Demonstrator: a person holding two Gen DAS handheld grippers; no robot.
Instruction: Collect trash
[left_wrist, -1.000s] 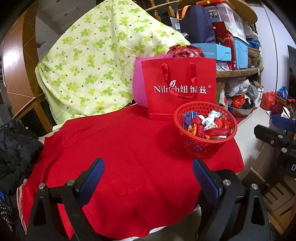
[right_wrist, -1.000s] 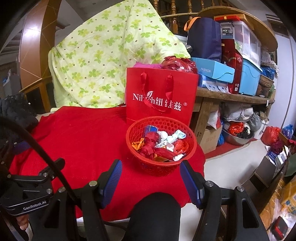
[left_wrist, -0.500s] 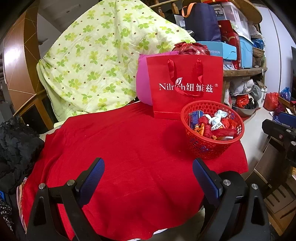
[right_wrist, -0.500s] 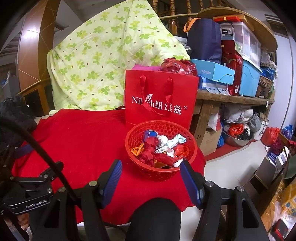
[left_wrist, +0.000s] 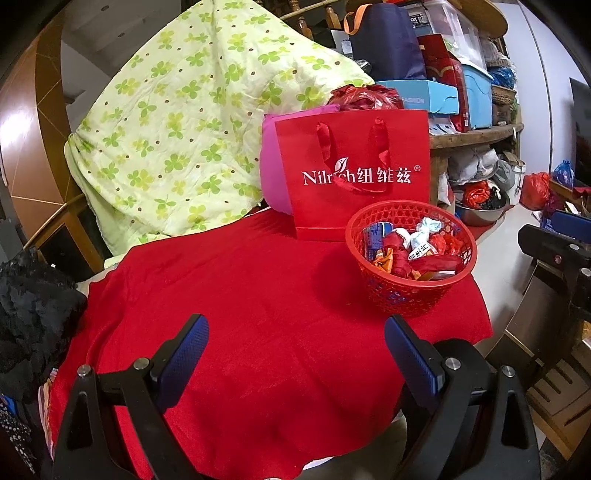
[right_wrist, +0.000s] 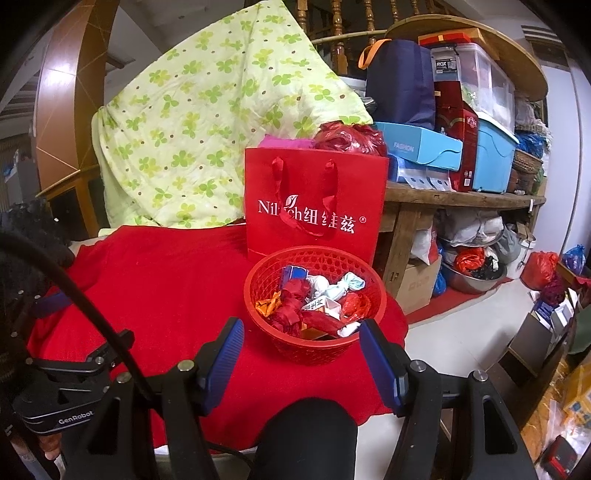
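A red plastic basket (left_wrist: 402, 295) (right_wrist: 314, 350) stands on the red tablecloth (left_wrist: 240, 295) (right_wrist: 166, 288) near the table's right edge. It holds several crumpled wrappers (left_wrist: 413, 251) (right_wrist: 317, 299), red, orange, white and blue. My left gripper (left_wrist: 295, 354) is open and empty, held over the cloth to the left of and nearer than the basket. My right gripper (right_wrist: 301, 365) is open and empty, just in front of the basket. The right gripper's body also shows at the right edge of the left wrist view (left_wrist: 554, 243).
A red paper gift bag (left_wrist: 354, 173) (right_wrist: 314, 206) stands behind the basket, with a pink bag (left_wrist: 273, 173) behind it. A green-patterned quilt (left_wrist: 192, 129) is draped at the back. Cluttered shelves (right_wrist: 461, 147) stand to the right. A black garment (left_wrist: 29, 314) lies at the left.
Both grippers have drifted slightly; the basket and bag sit a little farther right and higher in the left view, and a little nearer in the right view. Nothing was grasped.
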